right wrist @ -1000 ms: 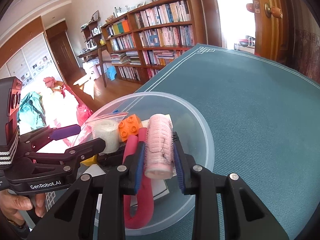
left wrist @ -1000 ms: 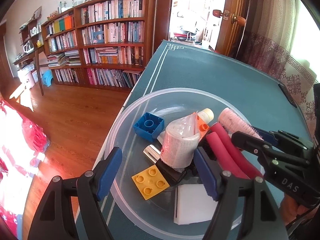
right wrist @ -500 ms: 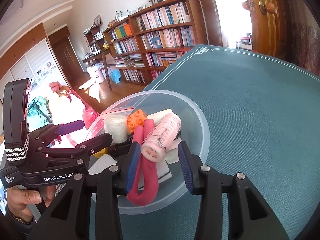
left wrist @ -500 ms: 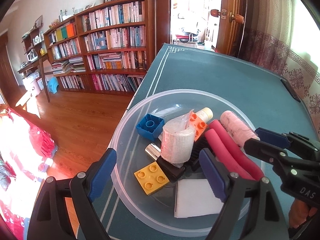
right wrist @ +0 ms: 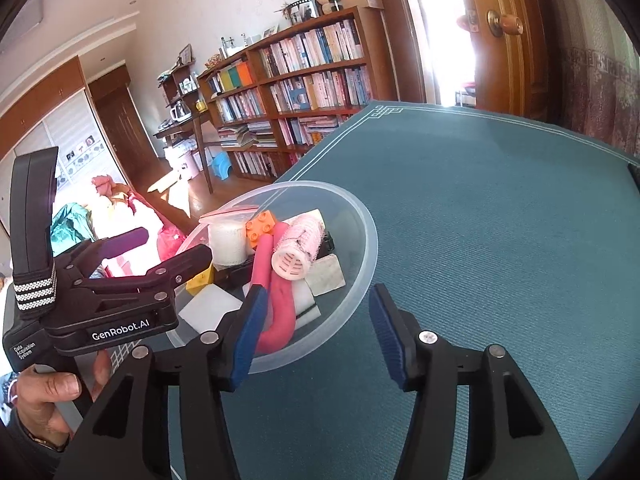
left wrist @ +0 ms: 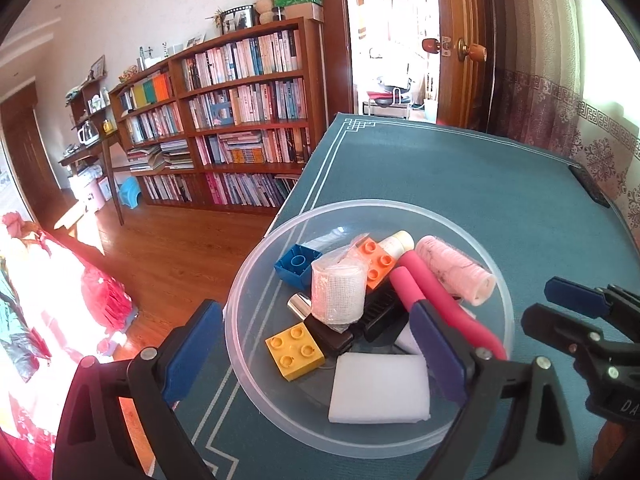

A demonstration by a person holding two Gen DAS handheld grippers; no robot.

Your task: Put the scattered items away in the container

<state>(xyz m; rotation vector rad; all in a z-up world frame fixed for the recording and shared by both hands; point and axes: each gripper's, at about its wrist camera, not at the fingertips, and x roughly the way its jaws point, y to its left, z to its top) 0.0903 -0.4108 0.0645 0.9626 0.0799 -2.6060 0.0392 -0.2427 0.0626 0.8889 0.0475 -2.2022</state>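
Note:
A clear plastic bowl (left wrist: 400, 202) (right wrist: 370, 248) sits near the left edge of the teal table. It holds a pink hair roller (left wrist: 456, 276) (right wrist: 298, 248), a pink foam curler (left wrist: 440, 312), a bagged gauze roll (left wrist: 338, 296), blue (left wrist: 298, 266), orange (left wrist: 376, 264) and yellow (left wrist: 294, 350) bricks, a white sponge (left wrist: 378, 388) and a black comb (left wrist: 380, 314). My left gripper (left wrist: 316, 354) (right wrist: 160, 250) hangs open over the bowl's near side, holding nothing. My right gripper (right wrist: 318, 332) (left wrist: 560, 312) stands open and bare at the bowl's right rim.
The teal tablecloth (right wrist: 500, 220) stretches bare to the right and behind the bowl. A small black object (left wrist: 592, 188) lies at the far right edge. Left of the table lie a wooden floor and a bookshelf (left wrist: 240, 120). A hand (right wrist: 56, 392) grips the left tool.
My right gripper opened and let go of the pink hair roller, which now lies in the bowl. Both grippers drew back from the bowl.

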